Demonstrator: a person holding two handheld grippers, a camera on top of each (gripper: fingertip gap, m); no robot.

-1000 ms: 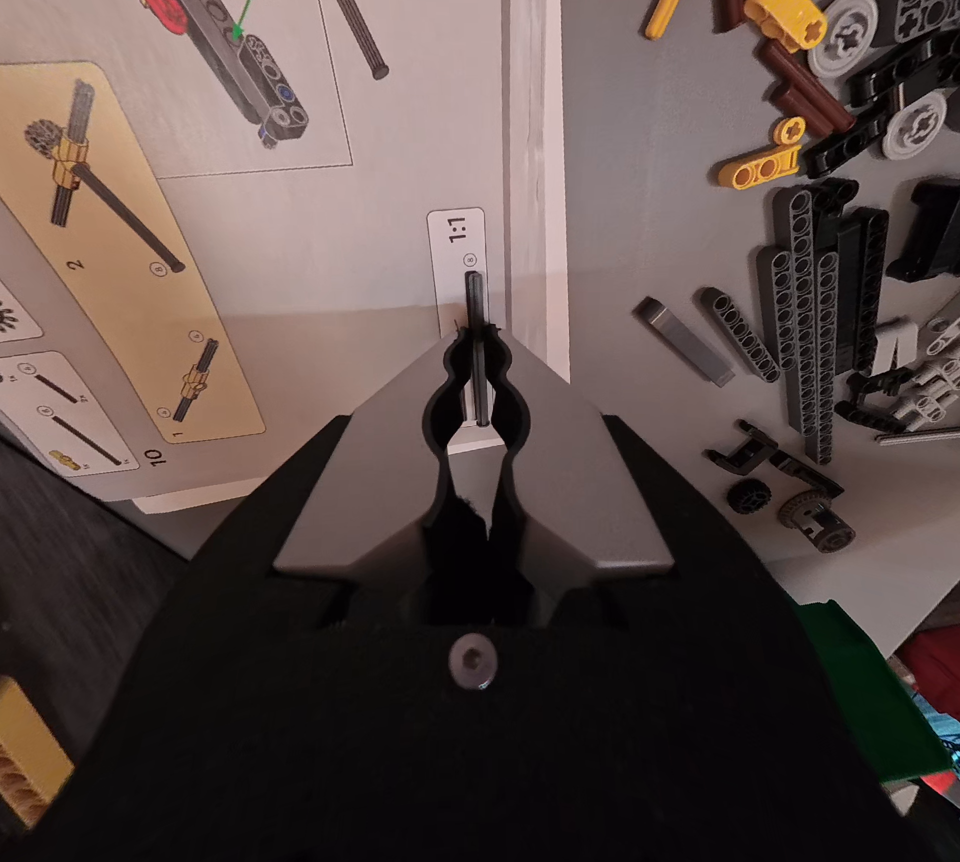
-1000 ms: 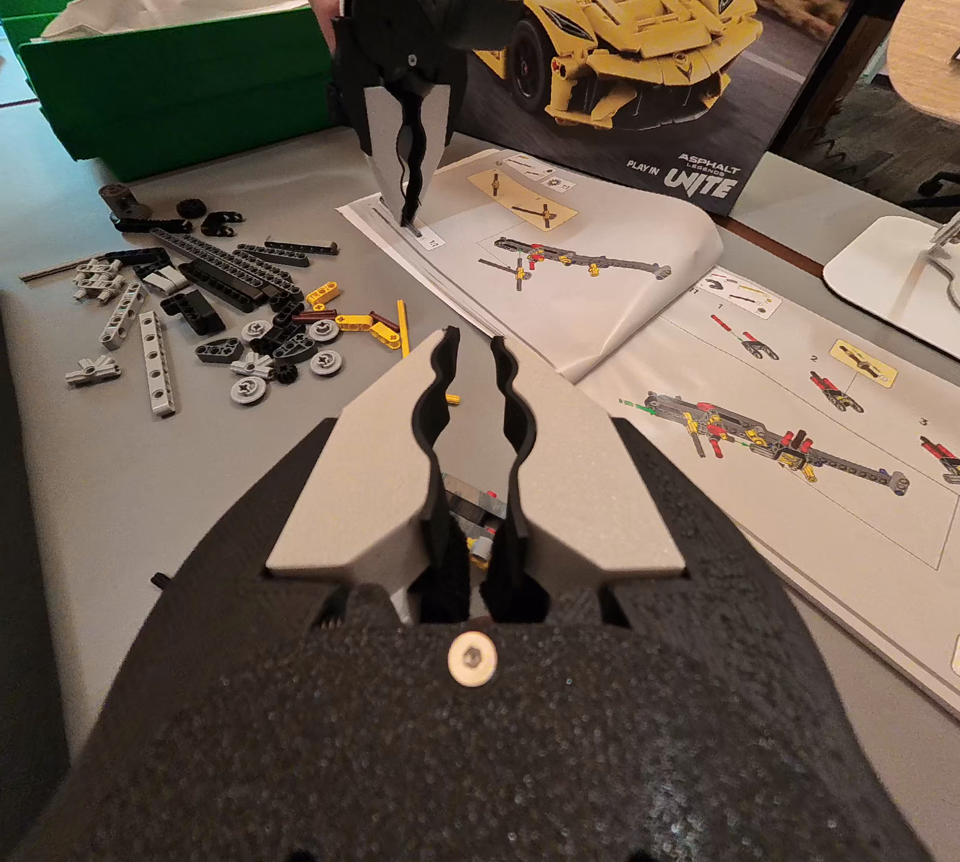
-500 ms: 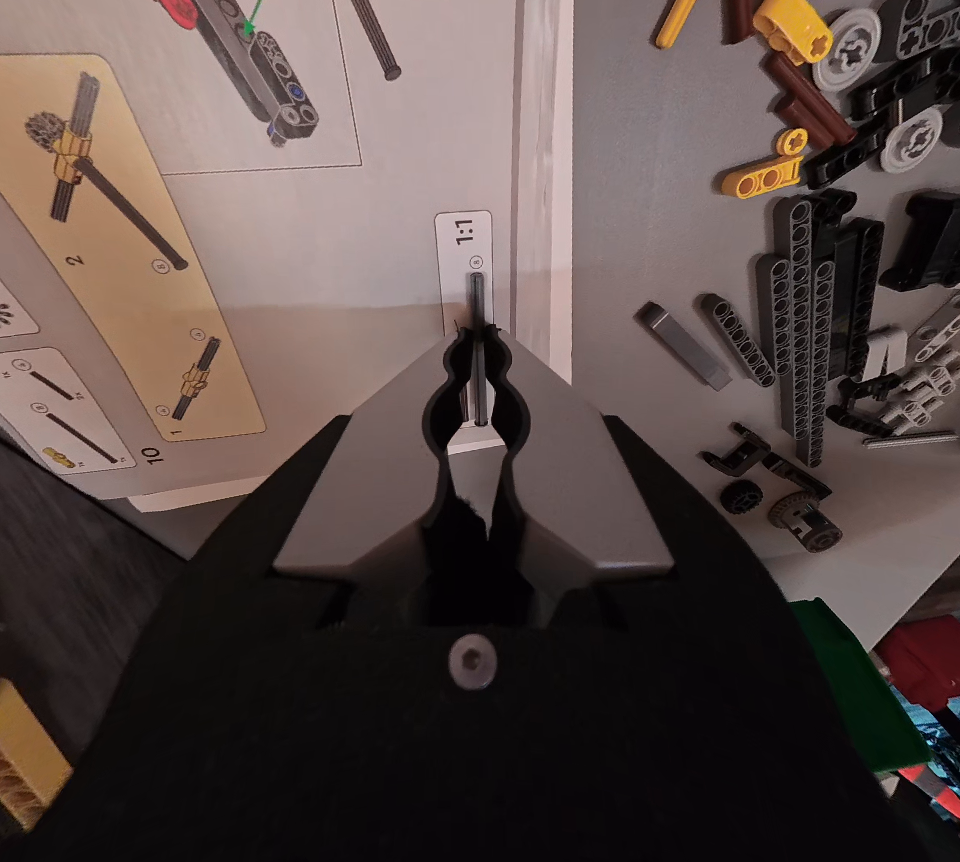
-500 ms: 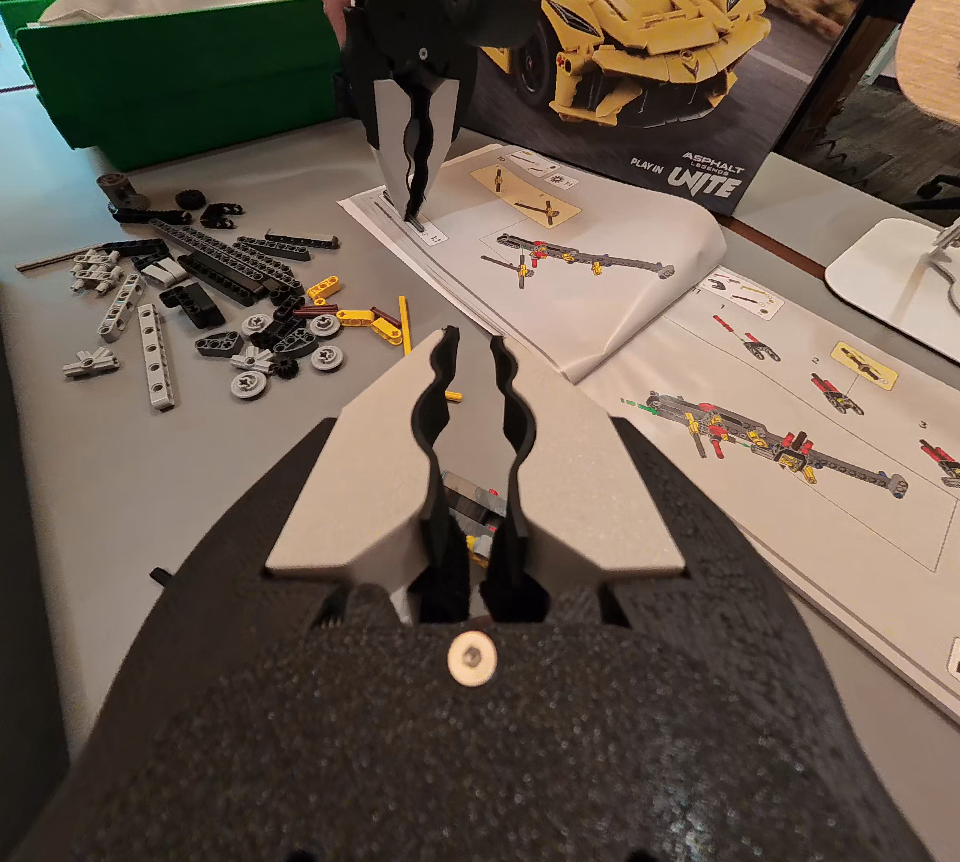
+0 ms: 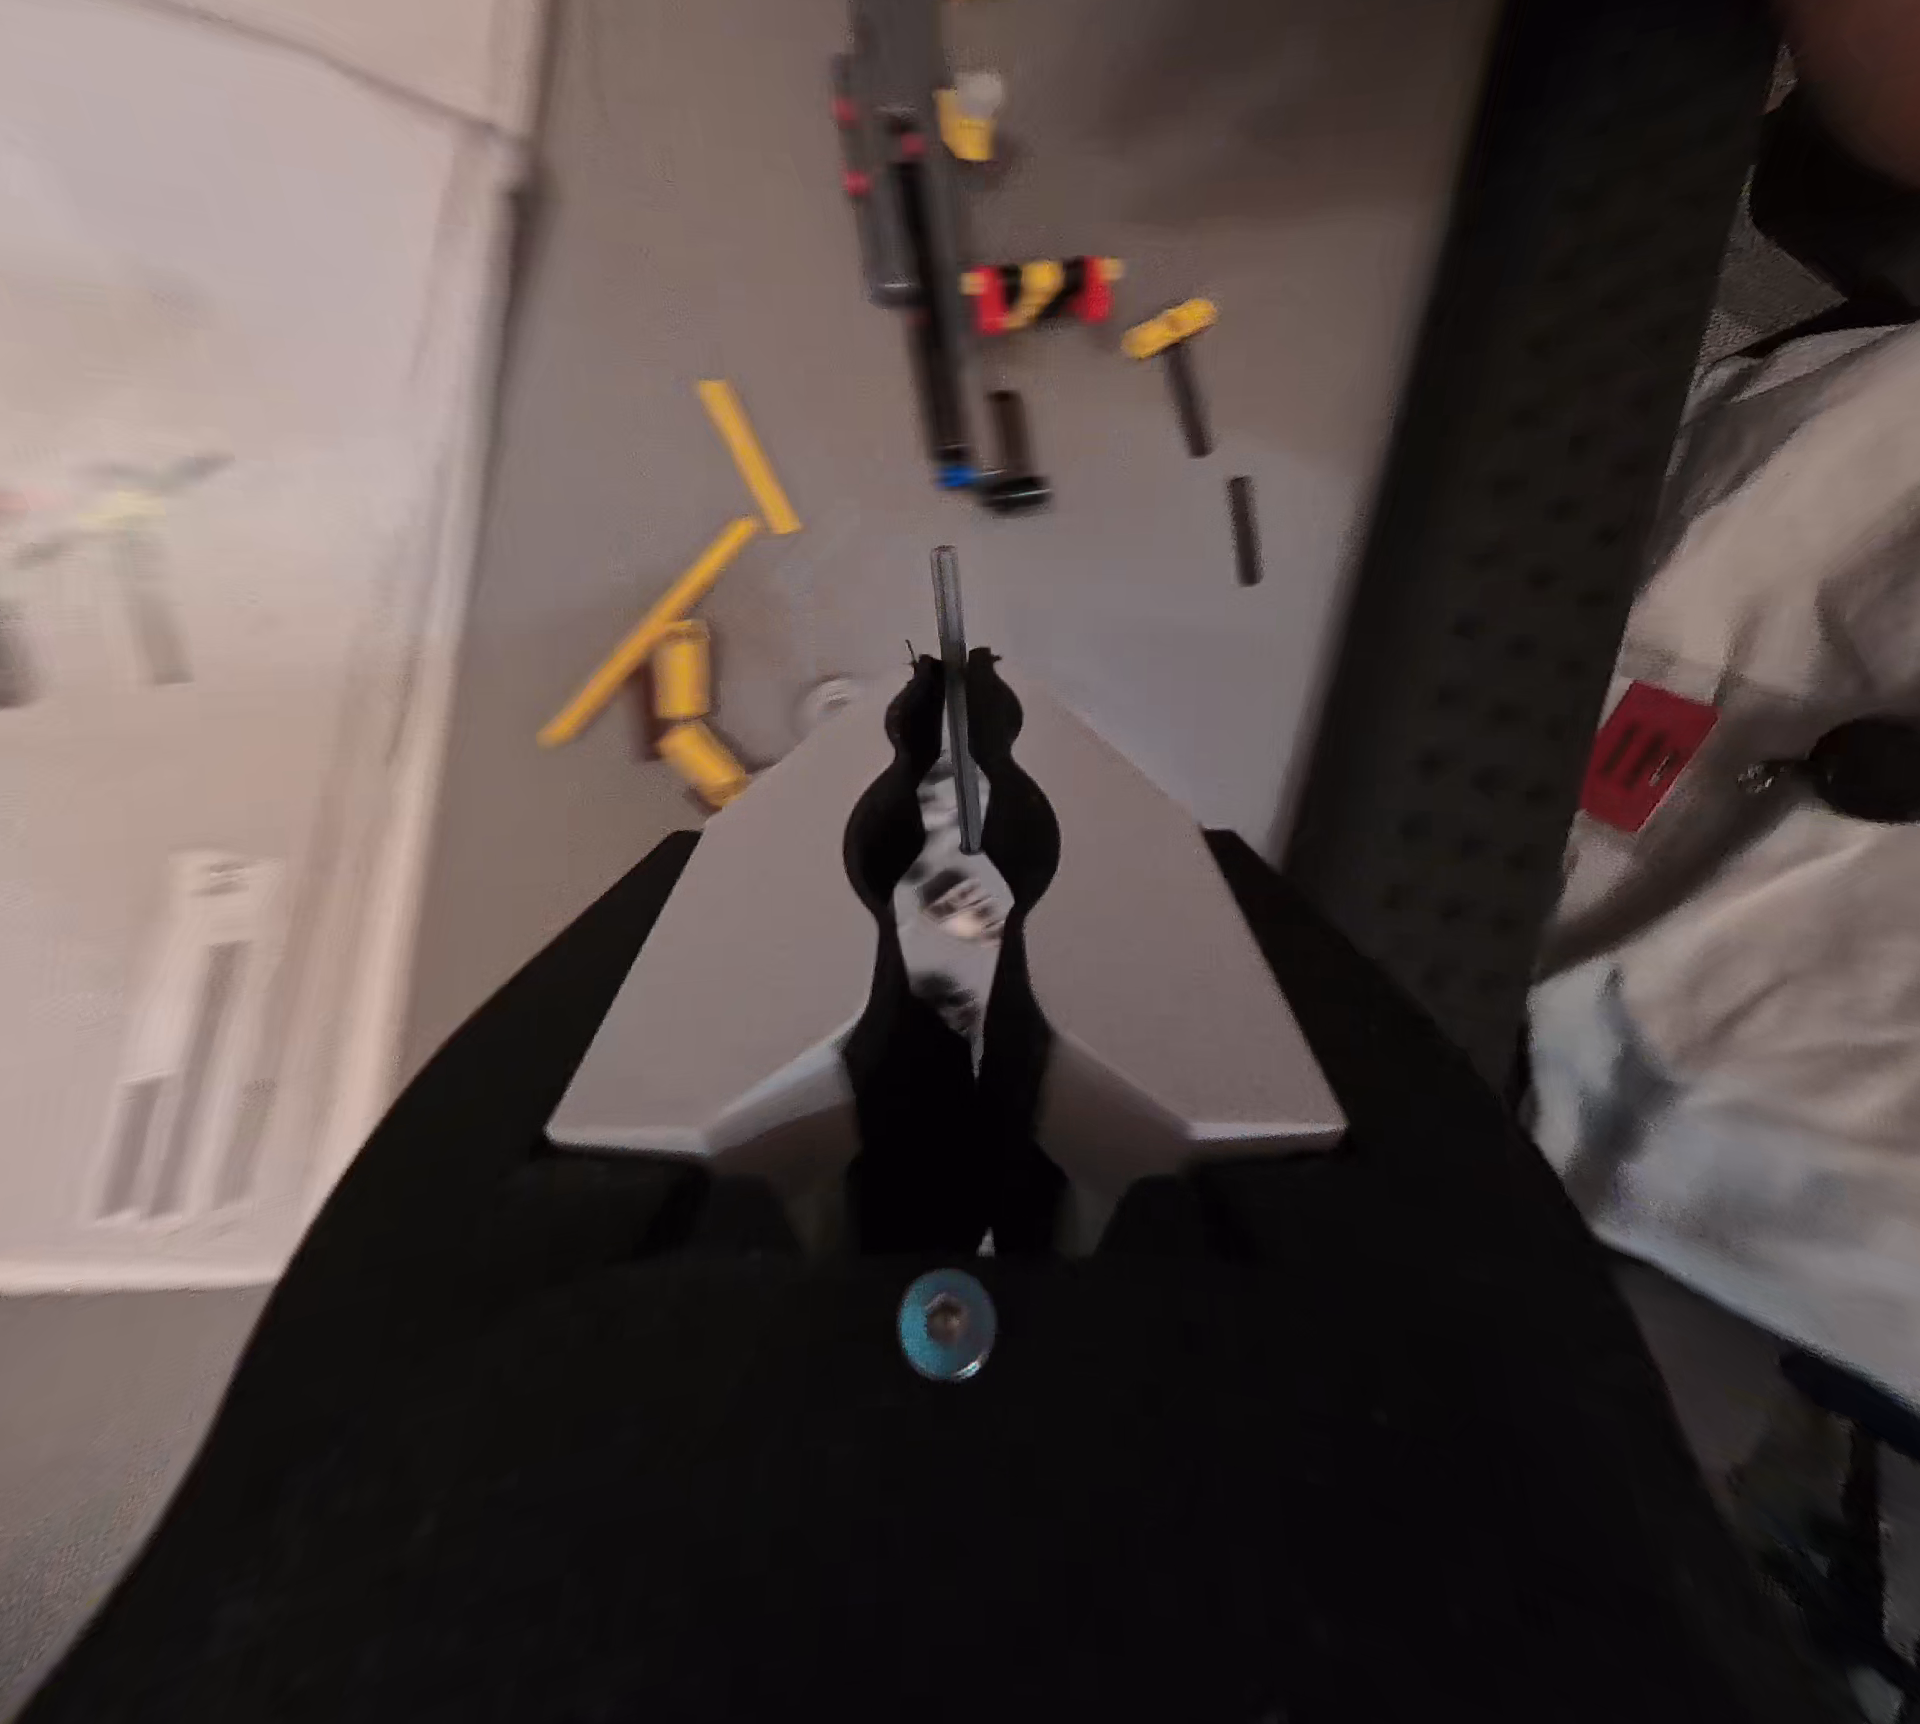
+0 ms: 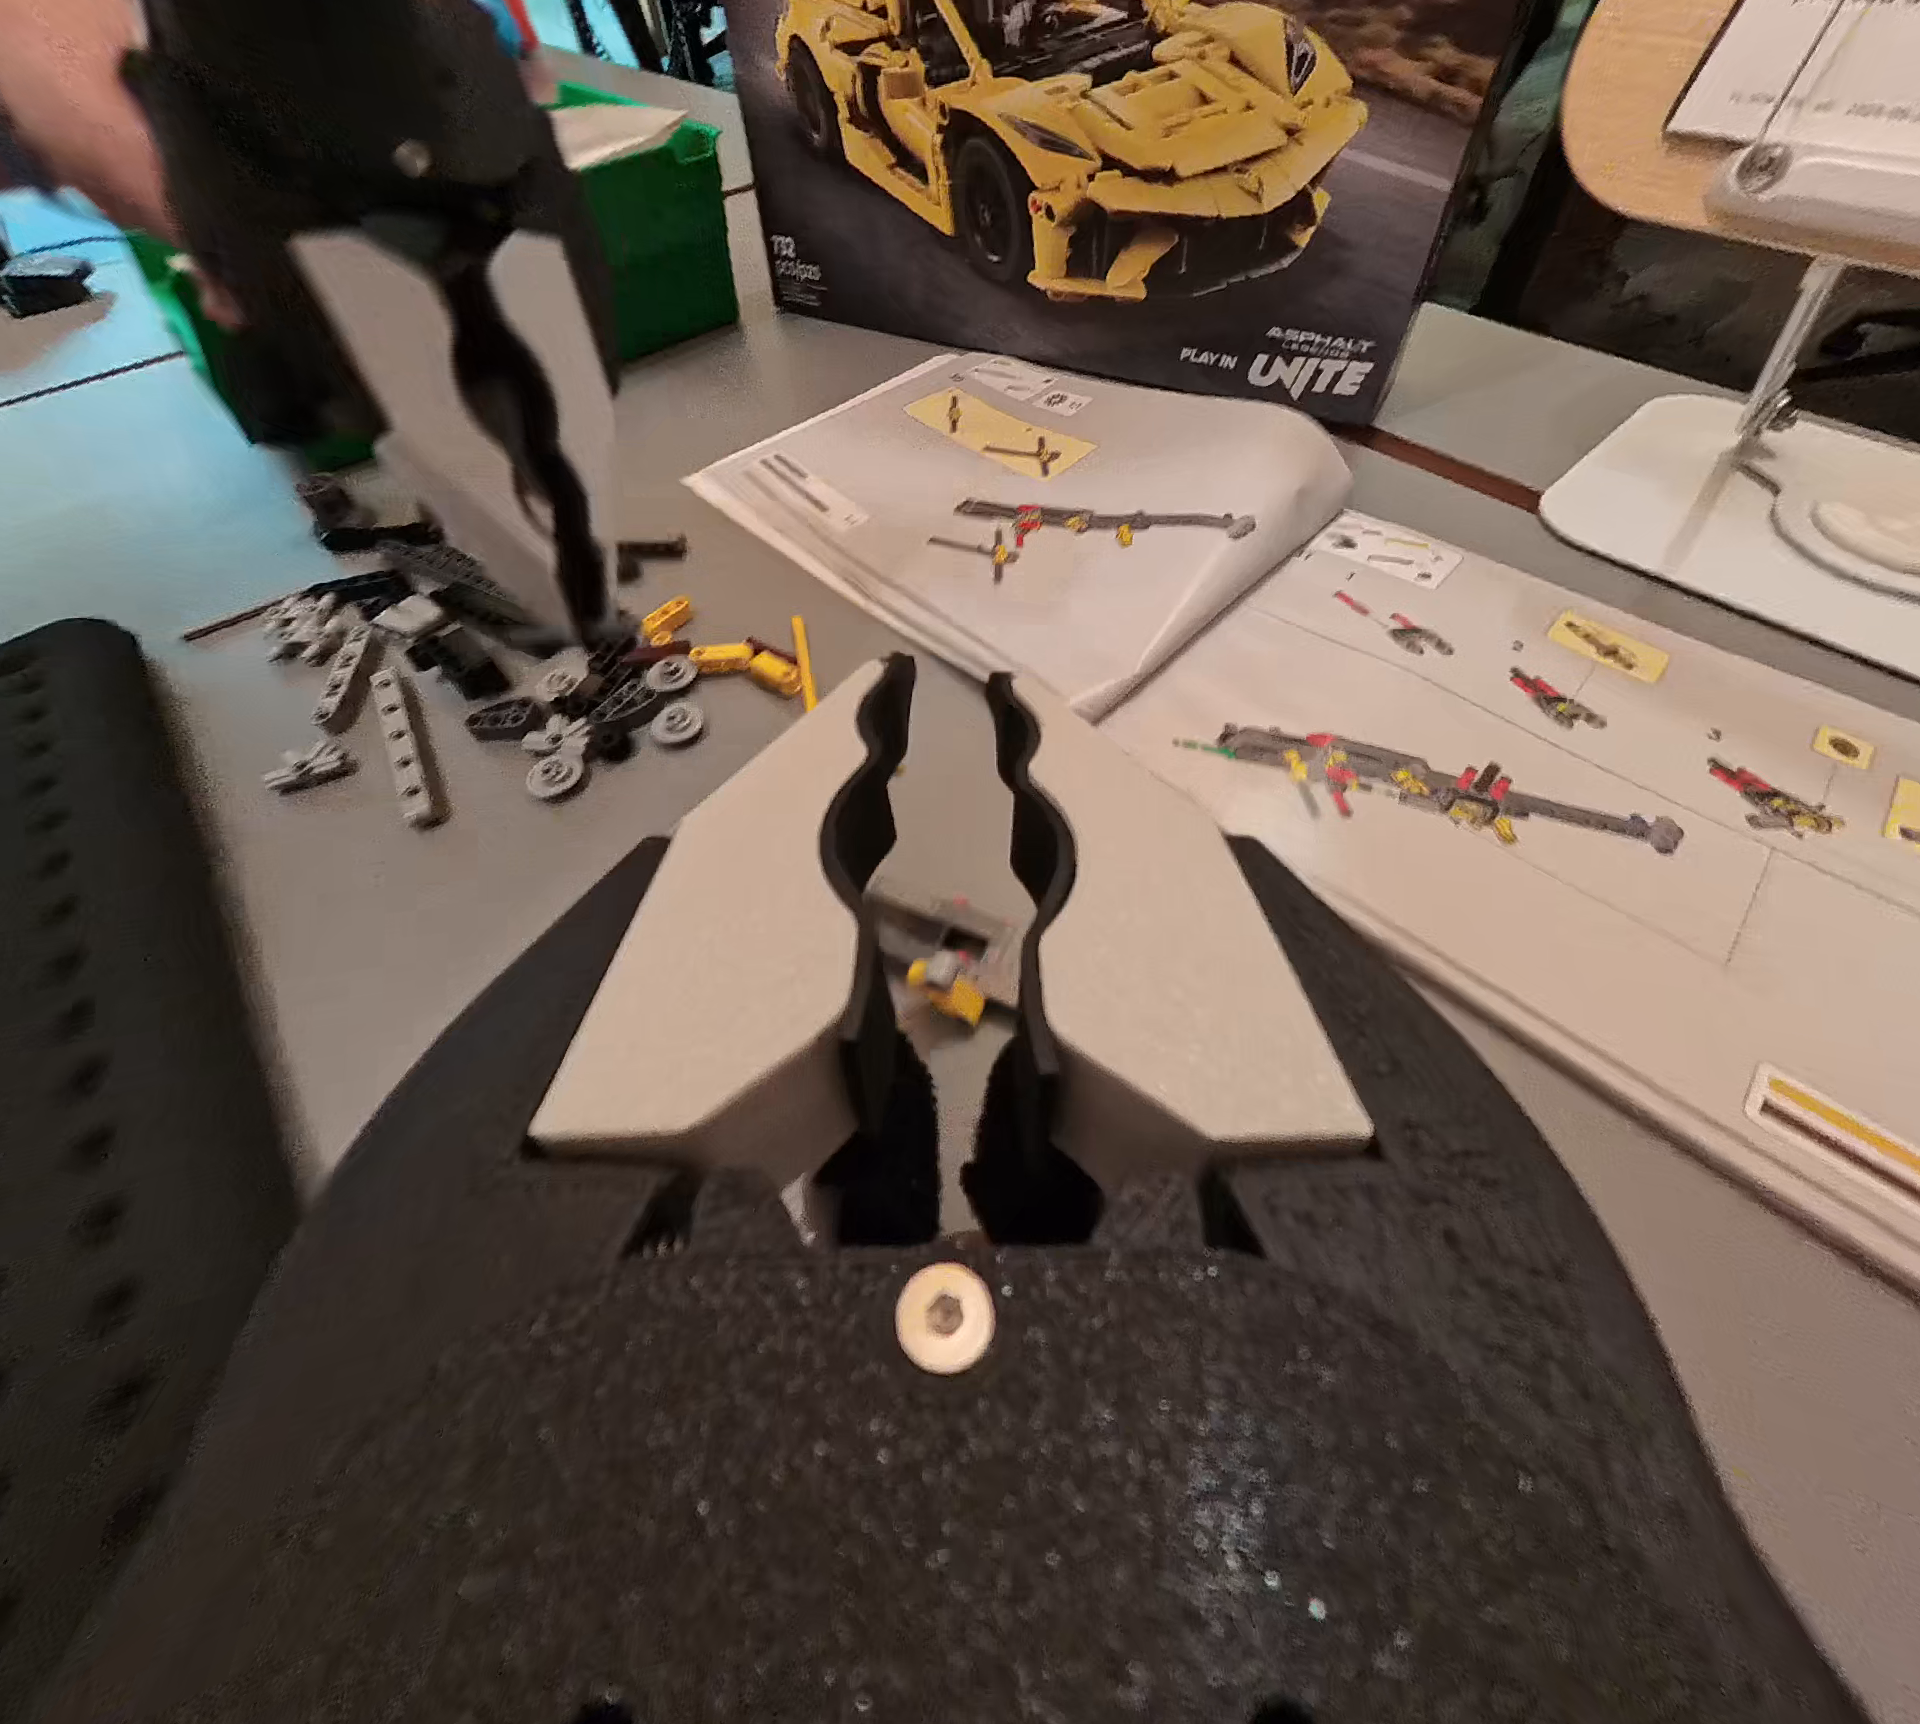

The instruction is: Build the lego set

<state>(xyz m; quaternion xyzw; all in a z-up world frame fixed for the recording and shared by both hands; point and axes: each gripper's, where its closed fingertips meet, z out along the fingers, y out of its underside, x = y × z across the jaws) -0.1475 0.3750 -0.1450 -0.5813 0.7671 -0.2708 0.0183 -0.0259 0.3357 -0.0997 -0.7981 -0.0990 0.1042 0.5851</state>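
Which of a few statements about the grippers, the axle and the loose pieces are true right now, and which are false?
1. The left gripper is shut on a thin dark axle. True.
2. The right gripper holds a yellow piece. False: its jaws are open and empty.
3. The instruction booklet lies open in front of the box. True.
4. The loose grey and black pieces sit inside the green bin. False: they lie on the table.
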